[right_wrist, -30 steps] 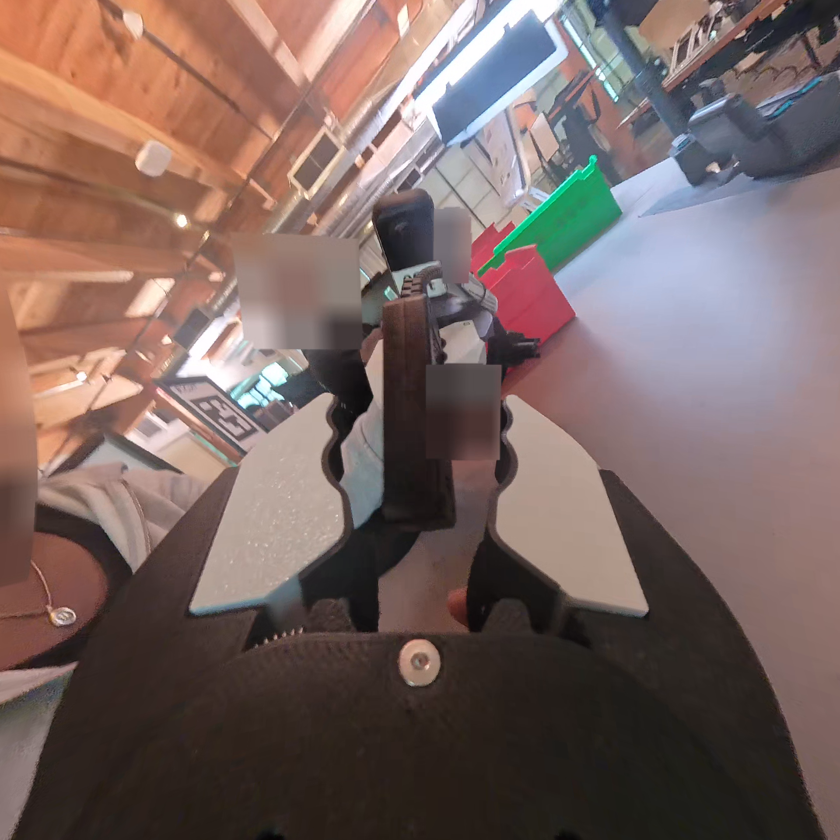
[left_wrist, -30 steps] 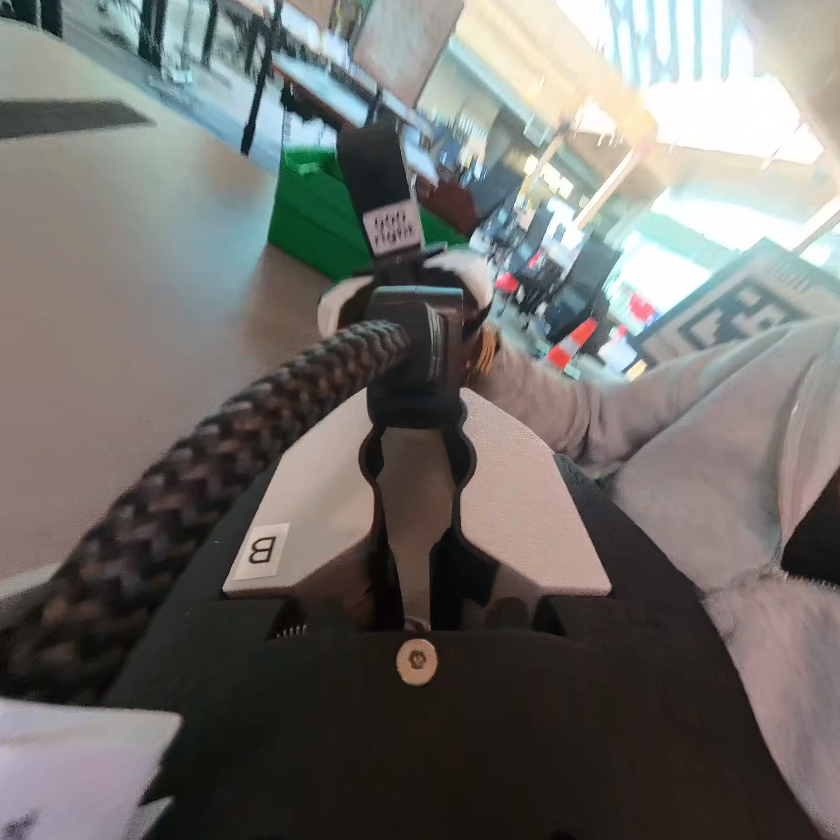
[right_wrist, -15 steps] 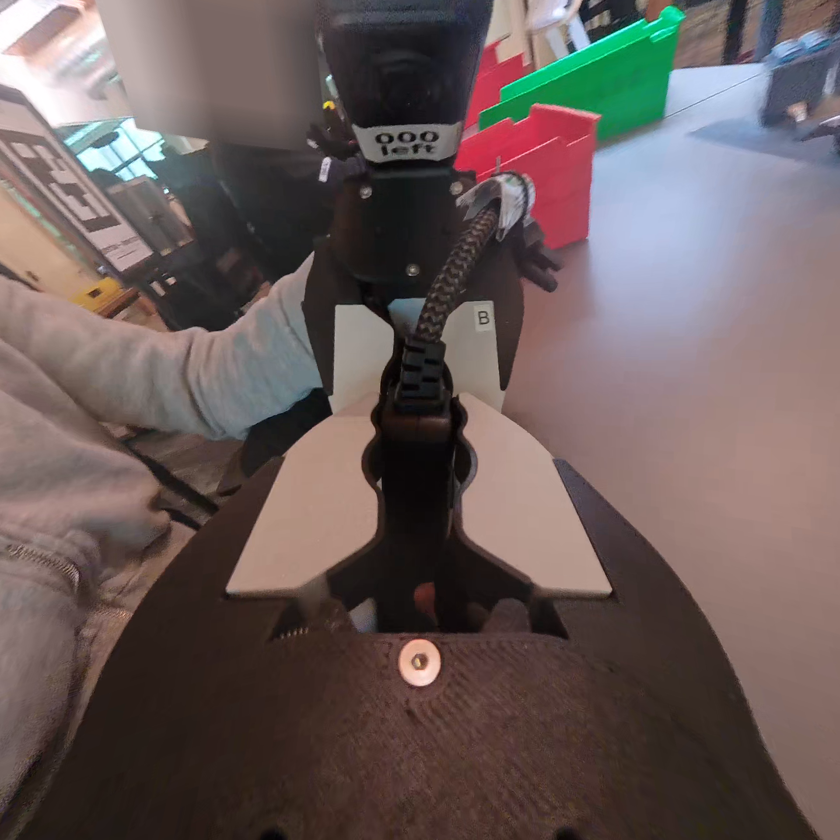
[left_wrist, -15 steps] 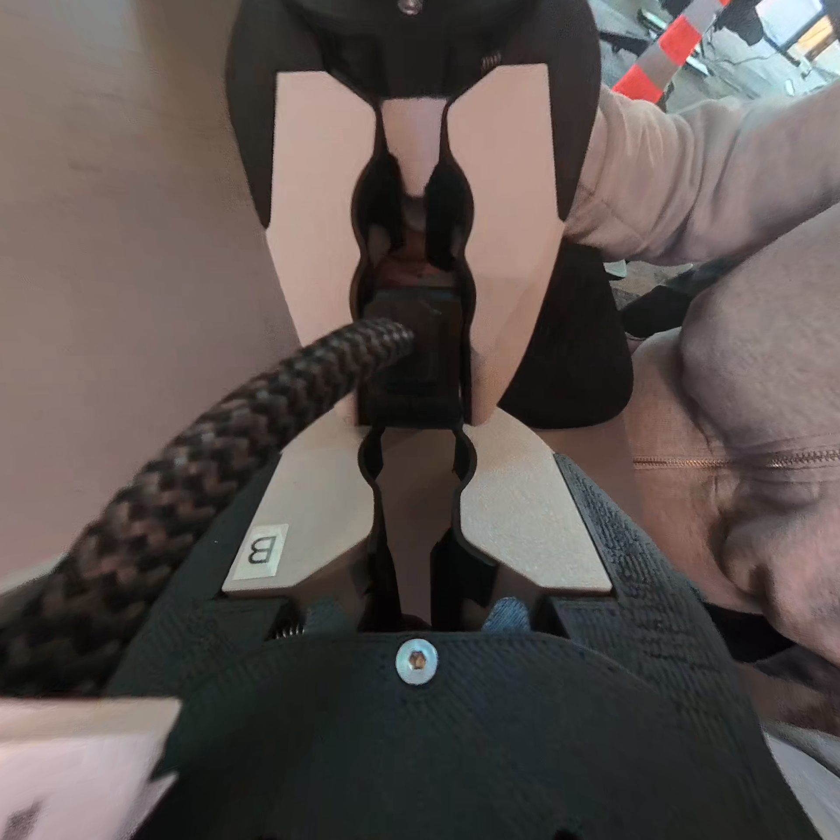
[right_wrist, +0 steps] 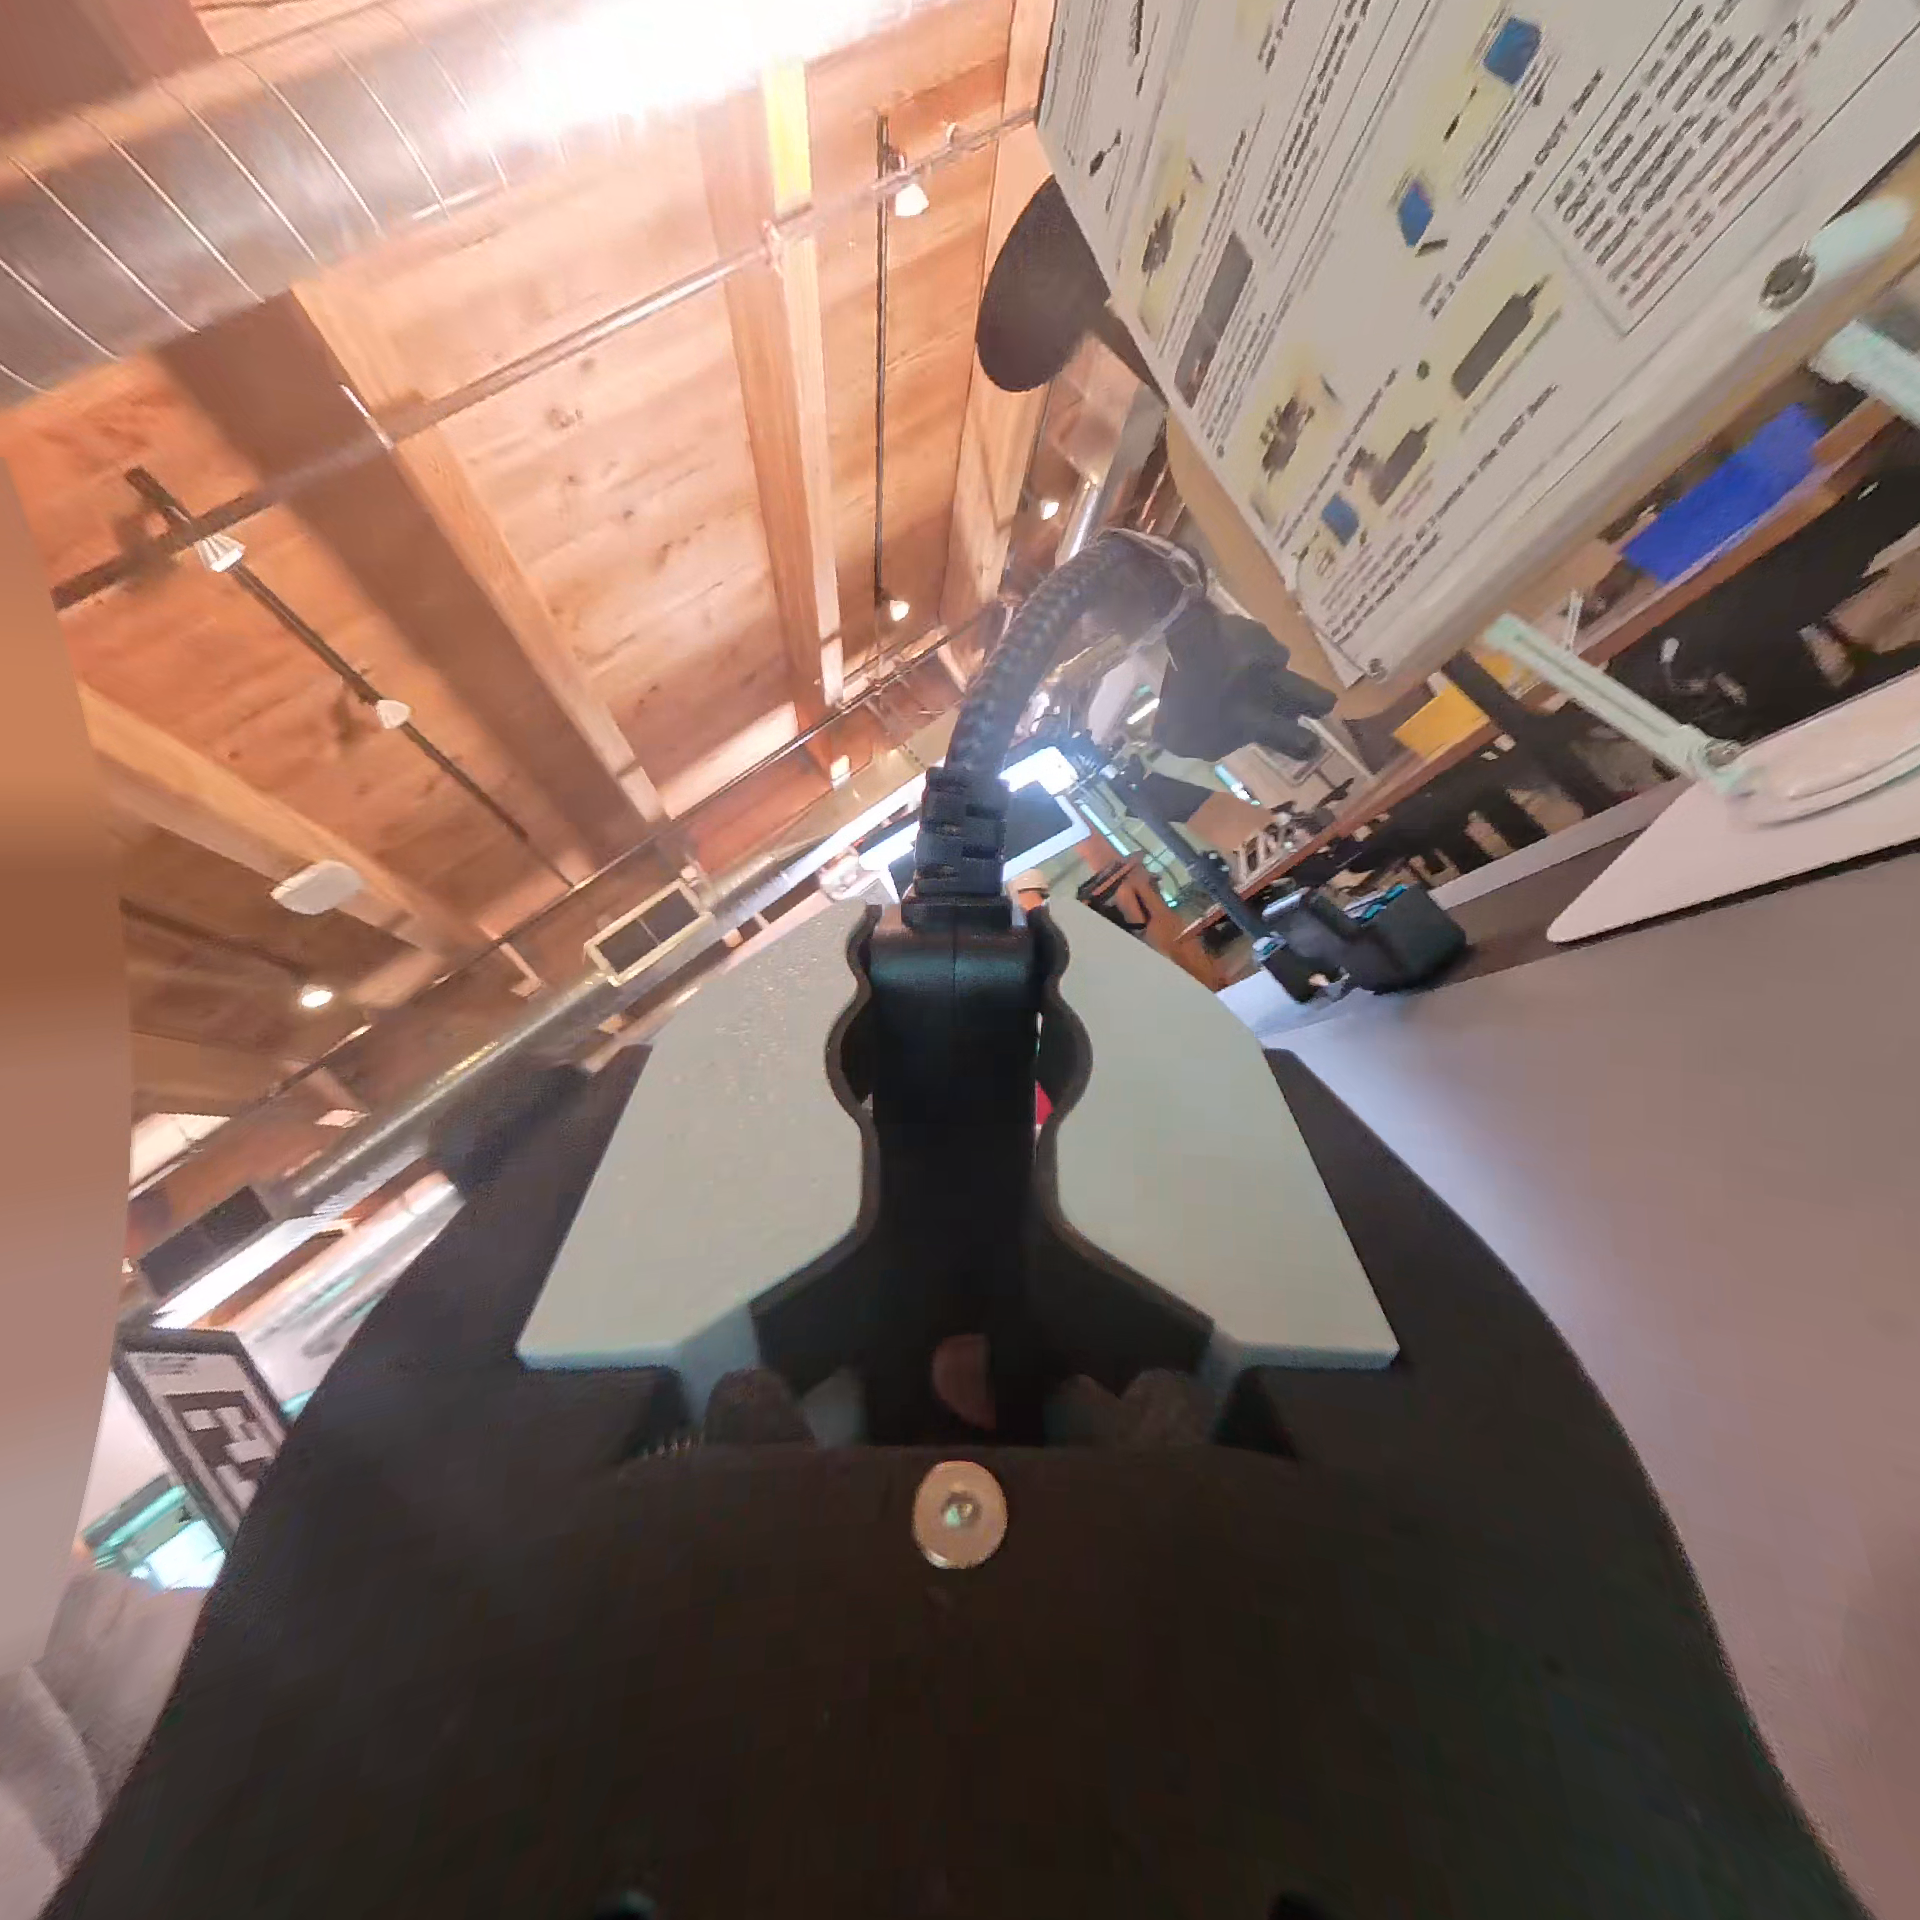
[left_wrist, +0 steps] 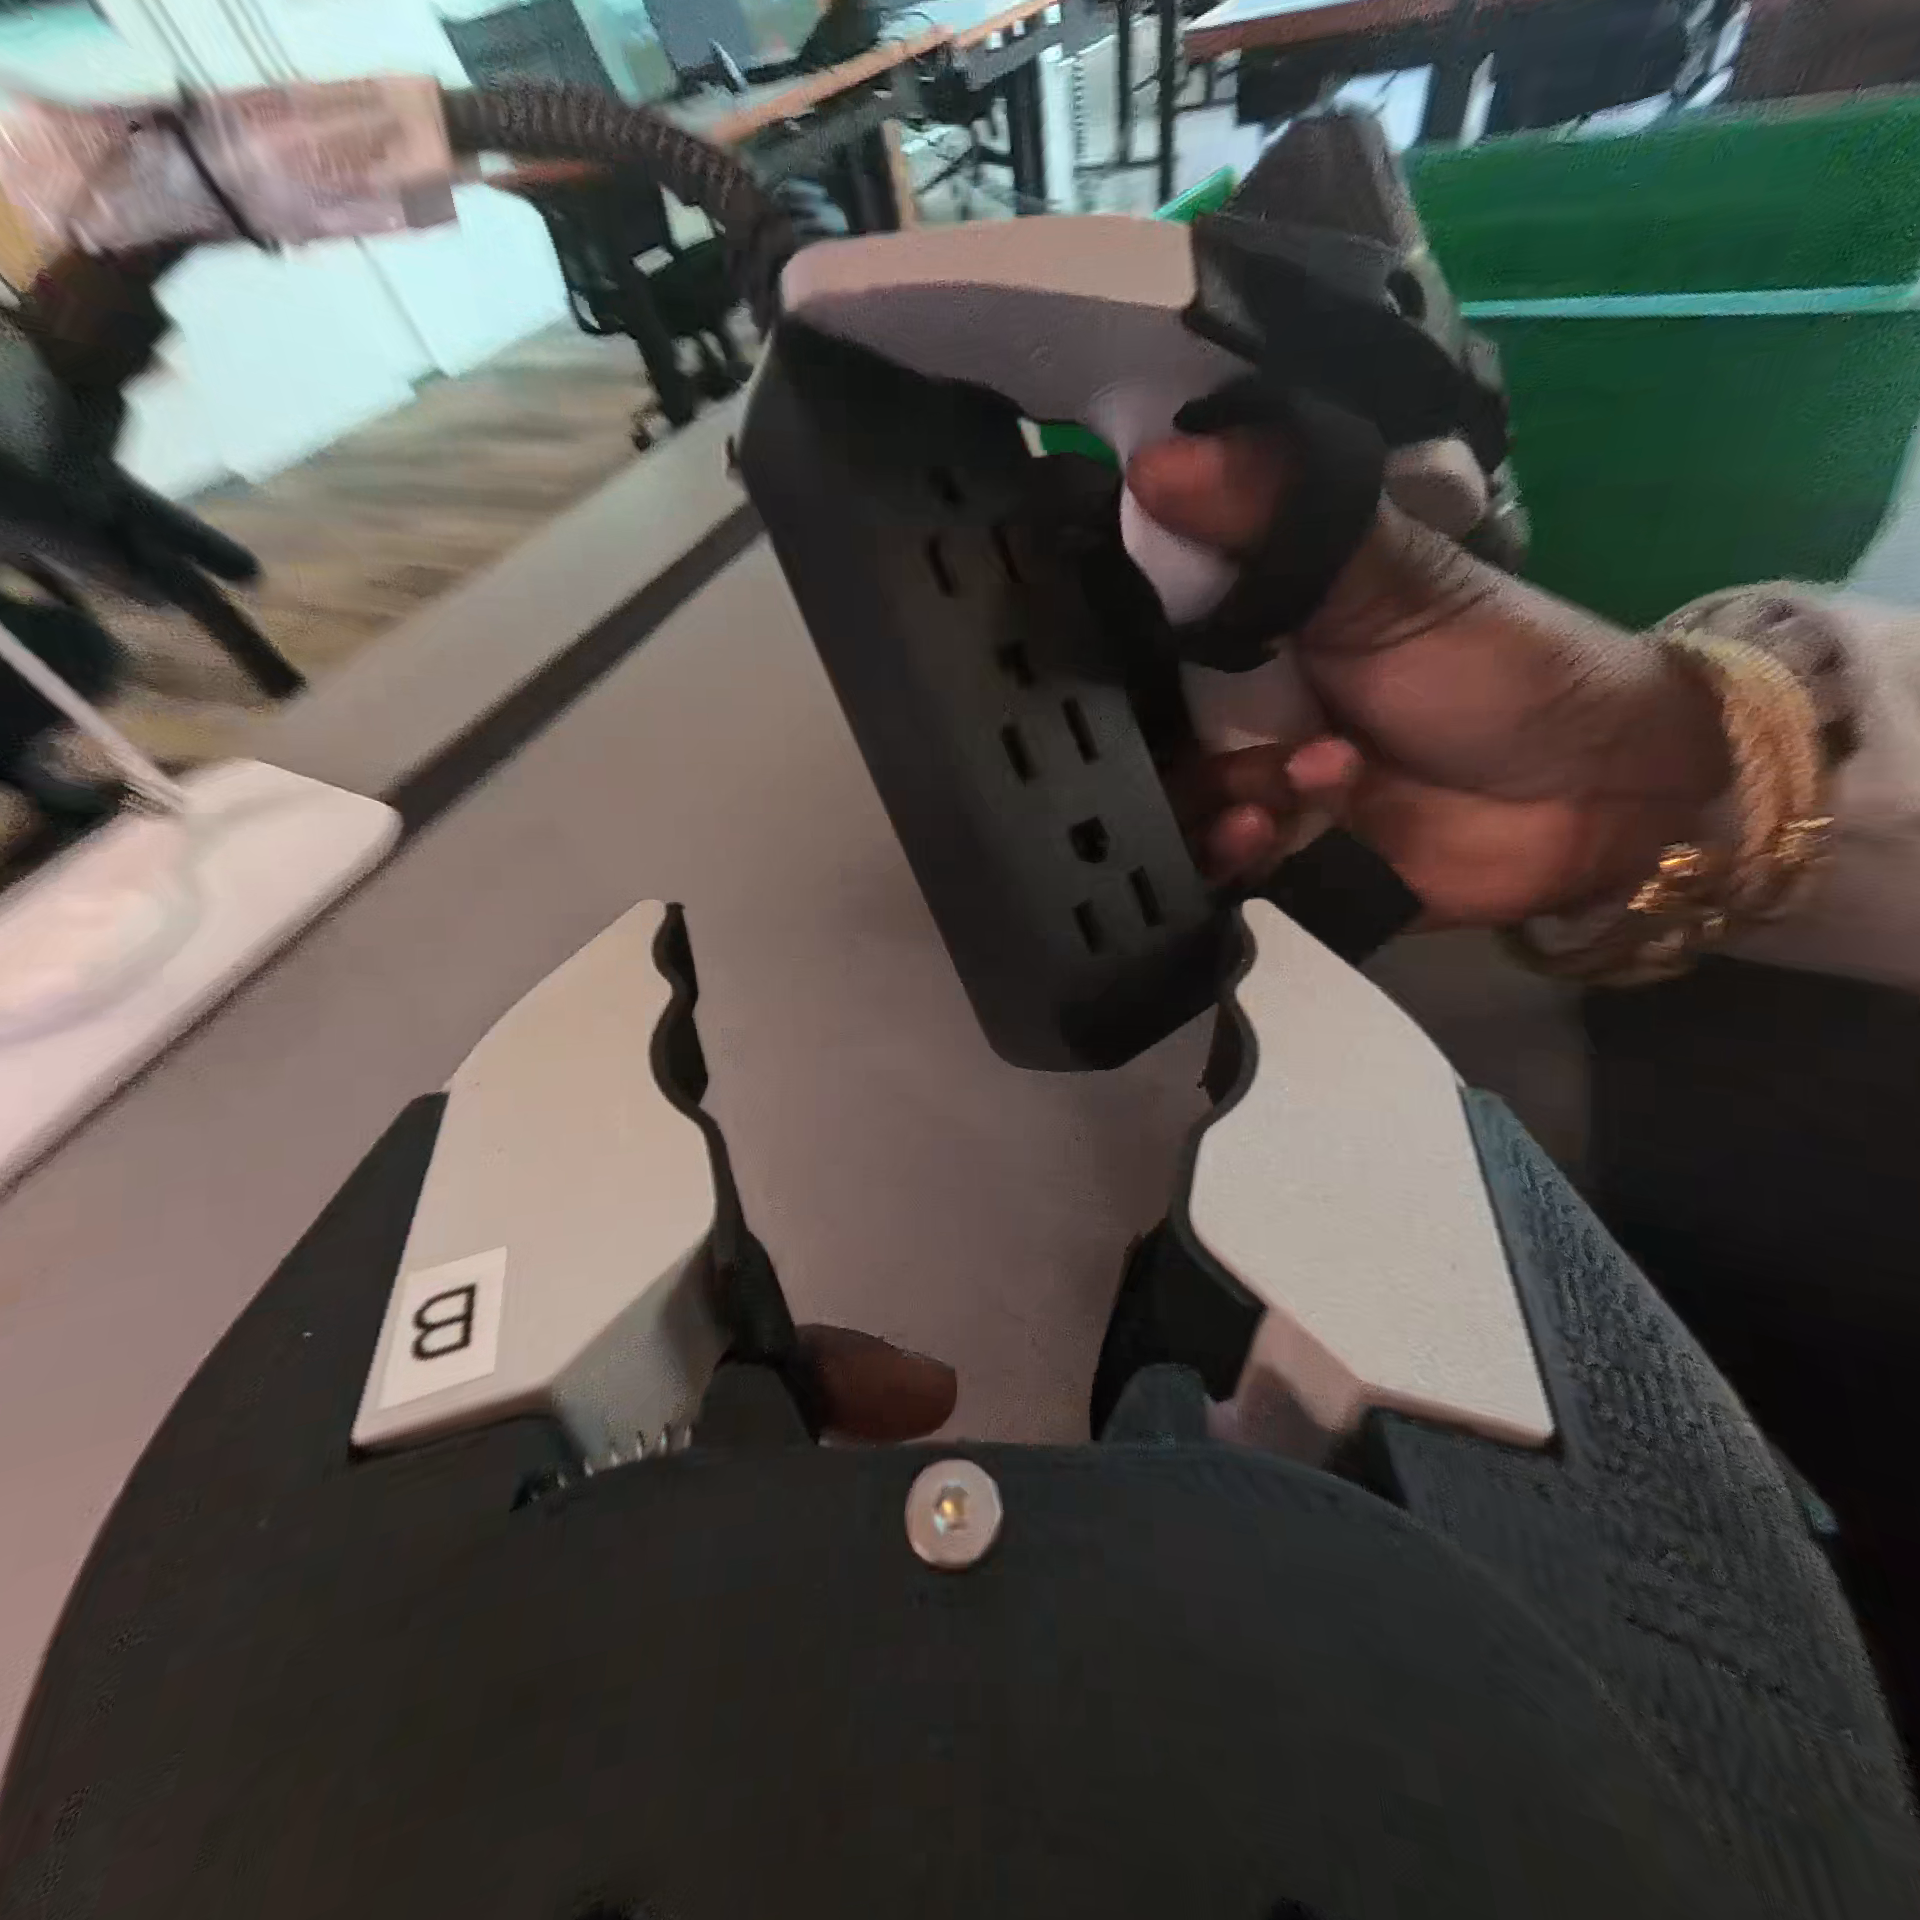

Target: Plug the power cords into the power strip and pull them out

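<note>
Strip clamped in R gripper, L gripper free for a plug

The power strip is off the grey table, tilted, socket face turned toward the left gripper. All sockets in view look empty; no plug of a power cord shows in either view. The L jaws are spread wide w/ nothing between them, and the strip's lower end sits just beside the tip of one finger.

The right gripper is clenched on the strip's narrow sides near its cord end. The strain relief and braided cord come out just past the fingertips, then arc away. A paper tag hangs on that cord, blurred.

My read: next is fetching a plug w/ the L gripper. To do it well:
- keep R clamped and steady, socket face toward L
- take the plug by its body, not the cord, blades pointing out
- line blades up w/ the slots, push straight in, no twist
- pull out straight too, R bracing against the tug

Pose: the R wrist view is rolled and pitched up, w/ ceiling beams filling much of it. The person's right hand wraps the R gripper's handle in front of a green bin. The L gripper points across the table, low and roughly level
</note>
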Available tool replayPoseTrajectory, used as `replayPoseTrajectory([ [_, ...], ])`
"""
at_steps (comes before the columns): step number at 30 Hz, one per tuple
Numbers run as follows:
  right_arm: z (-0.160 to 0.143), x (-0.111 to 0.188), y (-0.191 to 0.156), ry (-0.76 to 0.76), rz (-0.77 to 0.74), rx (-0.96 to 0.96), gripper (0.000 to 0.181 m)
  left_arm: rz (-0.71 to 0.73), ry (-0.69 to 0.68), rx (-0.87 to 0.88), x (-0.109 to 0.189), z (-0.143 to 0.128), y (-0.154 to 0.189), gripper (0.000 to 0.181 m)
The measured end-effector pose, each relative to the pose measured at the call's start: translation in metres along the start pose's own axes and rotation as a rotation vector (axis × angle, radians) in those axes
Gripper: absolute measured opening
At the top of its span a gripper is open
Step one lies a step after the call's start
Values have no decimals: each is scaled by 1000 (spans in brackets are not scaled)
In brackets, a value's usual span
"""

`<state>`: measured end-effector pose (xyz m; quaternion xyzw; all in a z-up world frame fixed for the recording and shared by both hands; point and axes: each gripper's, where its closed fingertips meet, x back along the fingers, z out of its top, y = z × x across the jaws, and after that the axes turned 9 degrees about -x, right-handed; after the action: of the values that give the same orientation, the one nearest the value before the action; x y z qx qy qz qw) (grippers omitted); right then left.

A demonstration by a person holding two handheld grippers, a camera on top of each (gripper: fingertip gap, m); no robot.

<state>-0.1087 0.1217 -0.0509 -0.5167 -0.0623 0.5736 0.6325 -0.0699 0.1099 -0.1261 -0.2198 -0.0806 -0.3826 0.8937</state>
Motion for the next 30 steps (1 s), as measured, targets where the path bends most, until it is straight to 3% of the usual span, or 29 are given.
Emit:
replayPoseTrajectory([
  [6, -5, -1, 2, -2, -16, 19, 29, 159, 18, -276, 2, 6, -2, 89],
  [10, 2, 1, -1, 56, 11, 2, 27, 159, 5, -236, 0, 2, -3, 82],
  [15, 1, 0, -6, 62, 44, 5, 27, 198, 24, -360, 4, 3, -3, 53],
  [19, 1, 0, -12, 39, 75, -1, 27, 203, 72, -380, 15, 11, -12, 48],
  [25, -19, -9, -15, -148, 45, 130, 37, 12, 274, -339, 56, 29, -23, 45],
  [26, -21, -9, -14, -174, 40, 129, 41, -29, 288, -317, 62, 28, -24, 45],
  [30, -39, -8, 1, -305, -17, -3, 30, -130, 262, -242, 72, 12, -31, 45],
])
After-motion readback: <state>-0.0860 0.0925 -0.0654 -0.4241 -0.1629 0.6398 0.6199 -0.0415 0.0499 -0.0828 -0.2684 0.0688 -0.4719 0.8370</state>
